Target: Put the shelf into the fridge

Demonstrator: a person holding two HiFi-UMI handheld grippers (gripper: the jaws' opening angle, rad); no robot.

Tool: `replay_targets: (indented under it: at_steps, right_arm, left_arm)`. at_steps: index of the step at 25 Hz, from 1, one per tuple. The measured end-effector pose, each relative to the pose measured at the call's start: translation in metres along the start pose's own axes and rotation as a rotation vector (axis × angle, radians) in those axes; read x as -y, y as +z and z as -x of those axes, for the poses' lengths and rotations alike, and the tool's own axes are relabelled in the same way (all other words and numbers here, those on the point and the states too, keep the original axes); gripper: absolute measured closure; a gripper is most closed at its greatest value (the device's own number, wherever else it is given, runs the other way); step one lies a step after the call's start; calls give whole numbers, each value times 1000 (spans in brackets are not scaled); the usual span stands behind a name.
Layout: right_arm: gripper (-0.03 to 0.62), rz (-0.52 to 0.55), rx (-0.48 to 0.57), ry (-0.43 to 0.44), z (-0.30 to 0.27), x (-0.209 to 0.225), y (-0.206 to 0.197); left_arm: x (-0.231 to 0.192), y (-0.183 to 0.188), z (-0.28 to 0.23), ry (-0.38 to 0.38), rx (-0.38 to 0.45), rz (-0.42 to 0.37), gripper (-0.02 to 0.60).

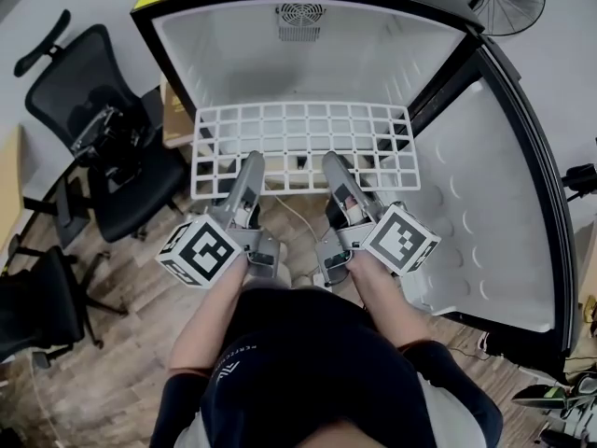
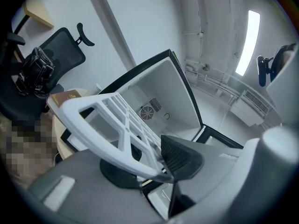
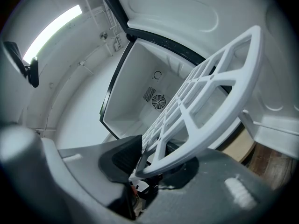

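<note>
Holding the shelf (image 1: 300, 147) by its near rim, the person stands before the open fridge (image 1: 233, 54). The left gripper (image 1: 252, 161) is clamped on that rim on the side away from the fridge door (image 1: 485, 213), and the right gripper (image 1: 333, 164) is clamped on it nearer the door; each gripper view shows the jaws closed hard on the white bar. The shelf hangs roughly level just outside the fridge's mouth, not yet in.

To do this well, I'd say keep both grippers at one height so the grid stays flat; square its far edge to the fridge's back wall and push straight towards the vent (image 1: 300, 15) there. The shelf looks close to the fridge's inner width, so a small twist would likely jam a corner on a side wall. I can't make out any ledges inside the fridge, so feel for them slowly. The rim is thin and may pivot in the jaws, so grip it firmly.
</note>
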State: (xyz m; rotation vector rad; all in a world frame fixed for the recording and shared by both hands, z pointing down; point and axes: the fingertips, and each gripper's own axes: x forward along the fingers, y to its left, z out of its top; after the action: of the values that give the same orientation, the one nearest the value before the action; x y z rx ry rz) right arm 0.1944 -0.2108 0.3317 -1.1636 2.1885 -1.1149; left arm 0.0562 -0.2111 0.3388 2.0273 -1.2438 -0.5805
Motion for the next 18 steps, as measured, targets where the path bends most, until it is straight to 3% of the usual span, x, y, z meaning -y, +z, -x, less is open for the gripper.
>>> replay_targets:
  at_steps: [18]
  right_arm:
    - [491, -7, 4, -21, -23, 9, 9]
  left_arm:
    - [-14, 9, -25, 9, -27, 31, 440]
